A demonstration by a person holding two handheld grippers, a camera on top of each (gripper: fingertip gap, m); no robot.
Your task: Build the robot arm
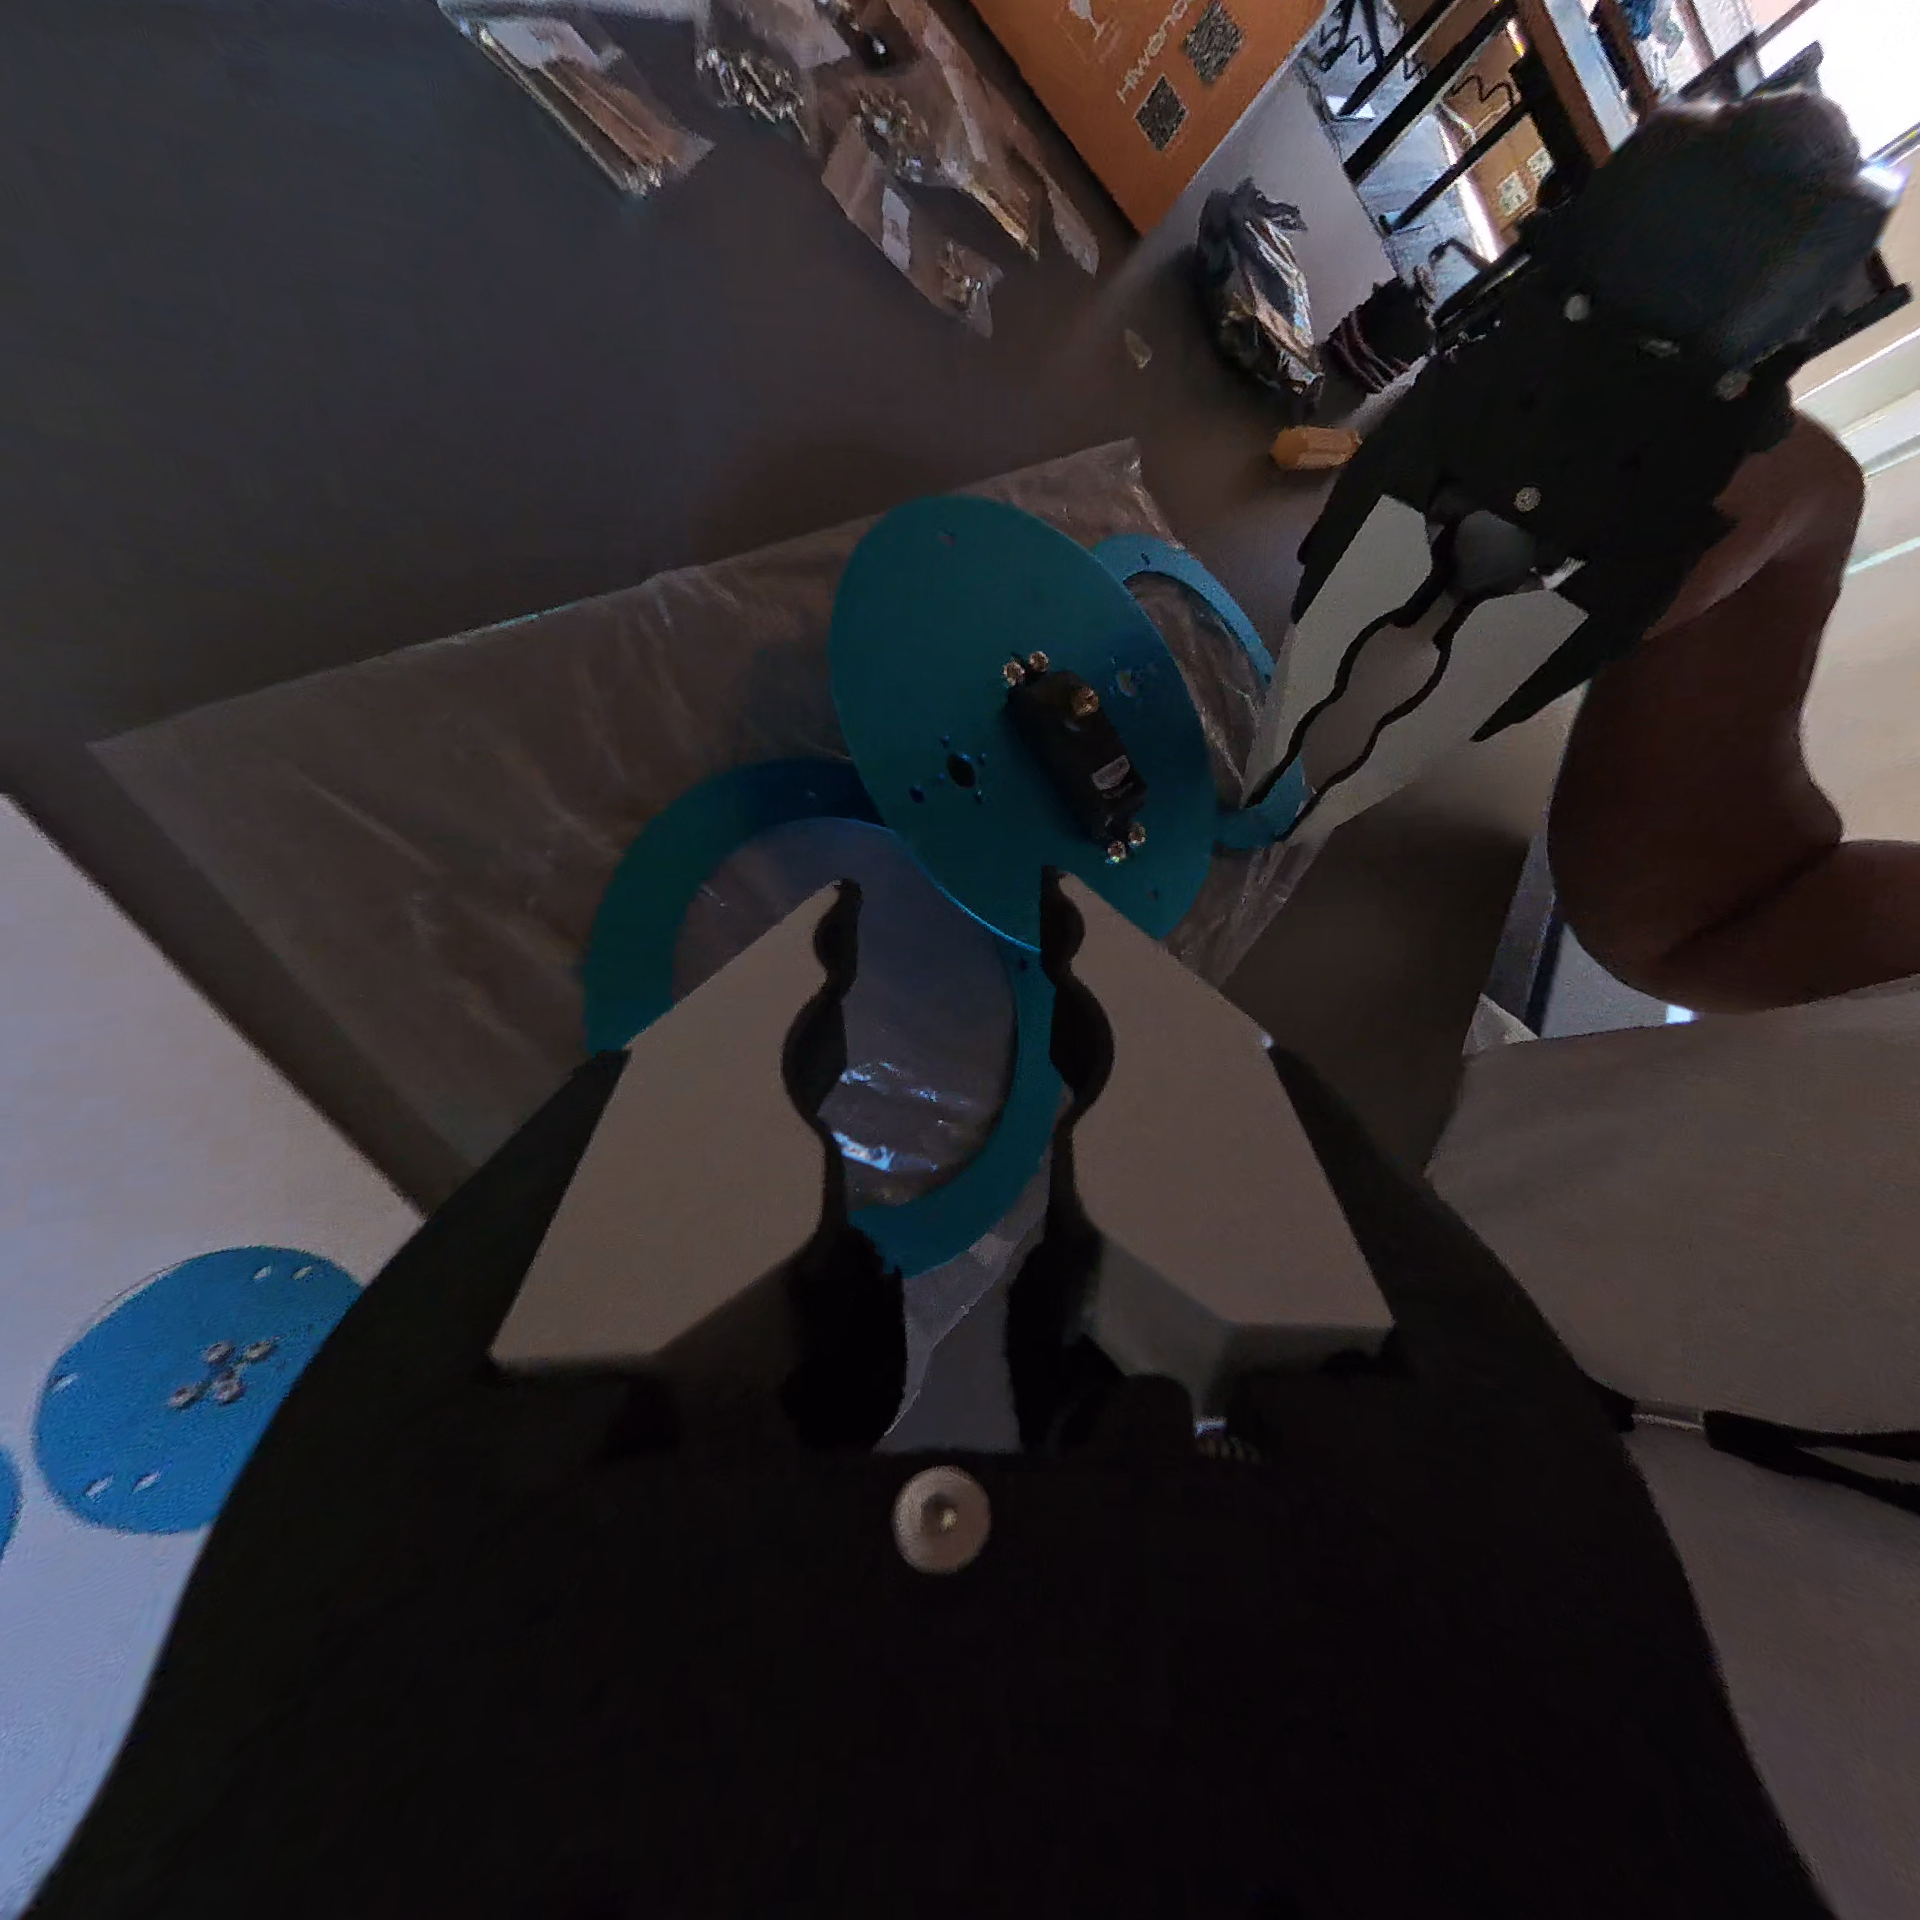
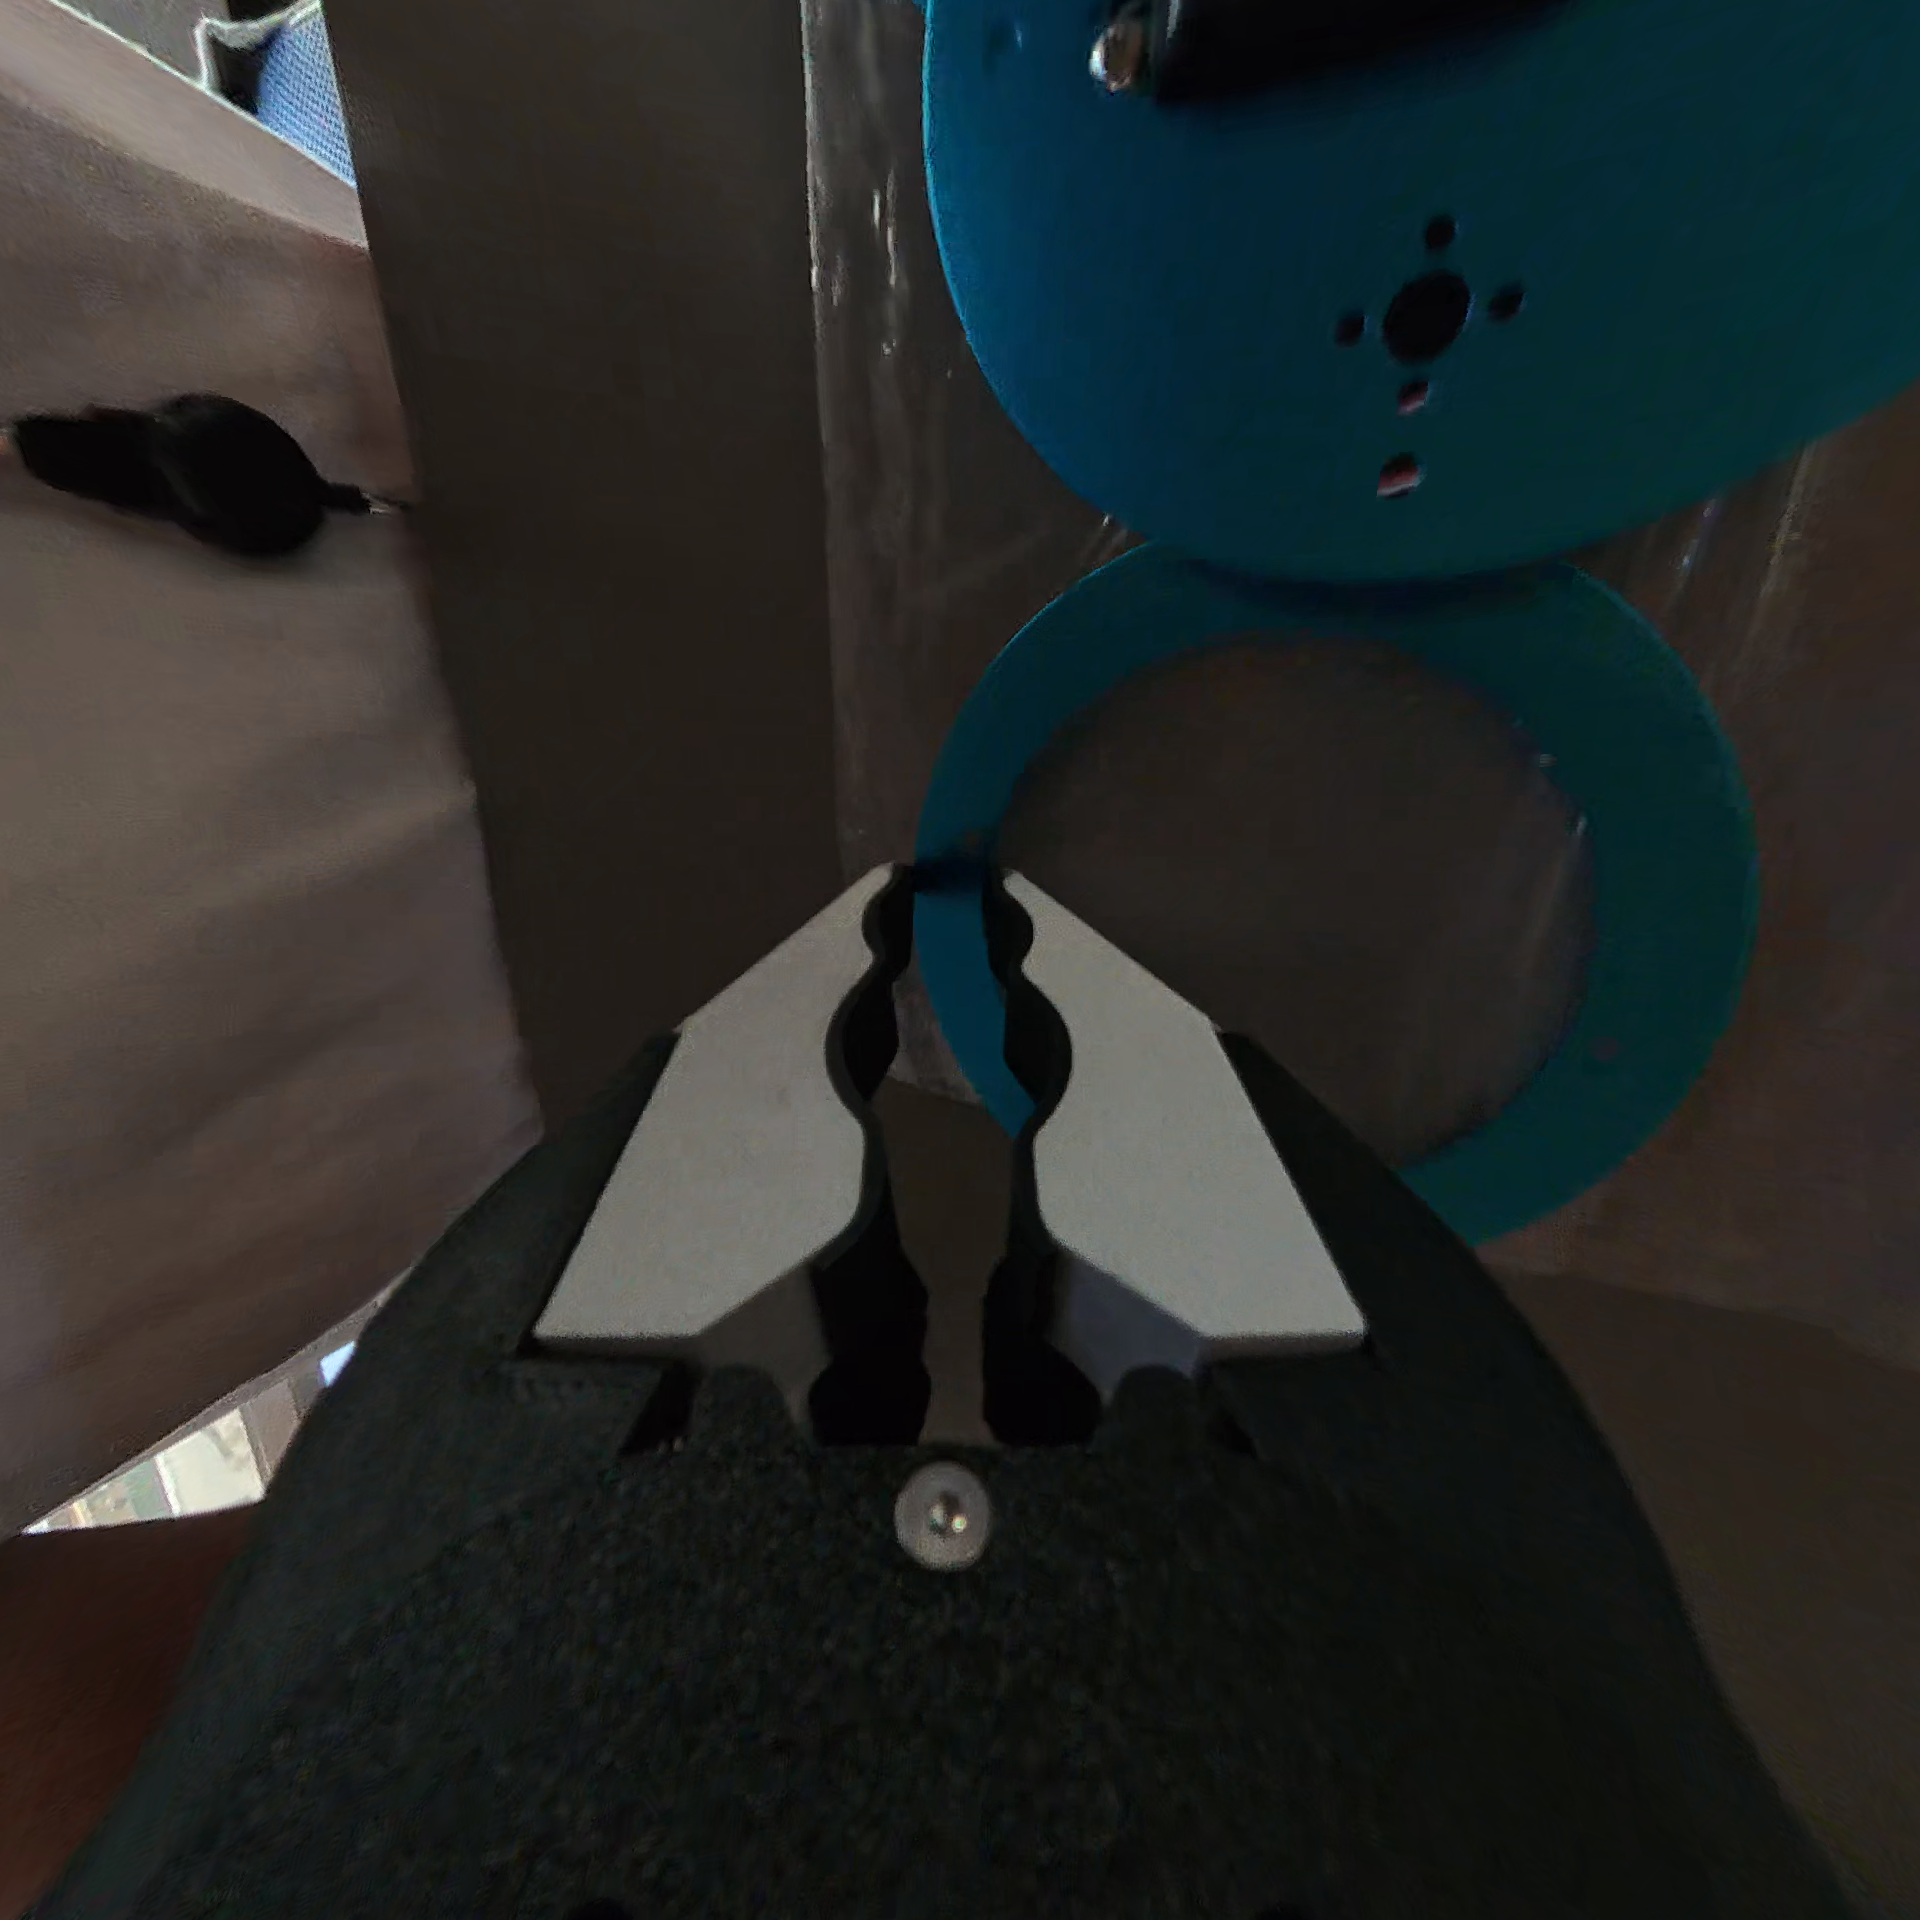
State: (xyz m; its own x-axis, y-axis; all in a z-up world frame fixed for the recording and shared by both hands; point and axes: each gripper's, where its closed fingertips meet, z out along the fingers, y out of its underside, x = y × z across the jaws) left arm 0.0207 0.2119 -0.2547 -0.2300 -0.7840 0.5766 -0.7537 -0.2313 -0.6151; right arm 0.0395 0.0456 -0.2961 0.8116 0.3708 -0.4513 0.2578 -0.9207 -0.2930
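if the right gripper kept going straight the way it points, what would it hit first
Probably the blue ring: the right gripper already has its open fingertips at the ring's near edge. Whether they touch it is unclear.

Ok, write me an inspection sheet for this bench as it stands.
Surface: grey table with a clear plastic sheet spread over it.
Parts: blue disc carrying a black servo, tilted up. Blue ring flat on the plastic, partly overlapped by the disc in the right wrist view; more rings beside it.
Clutter: bags of hardware; second blue disc with nuts, off to the left.
Grippers: left gripper open, tips at the tilted disc's lower edge. Right gripper straddles the ring's band, grip unclear.
Cables: black strap across light fabric.
Surroundings: cardboard box, shelving.
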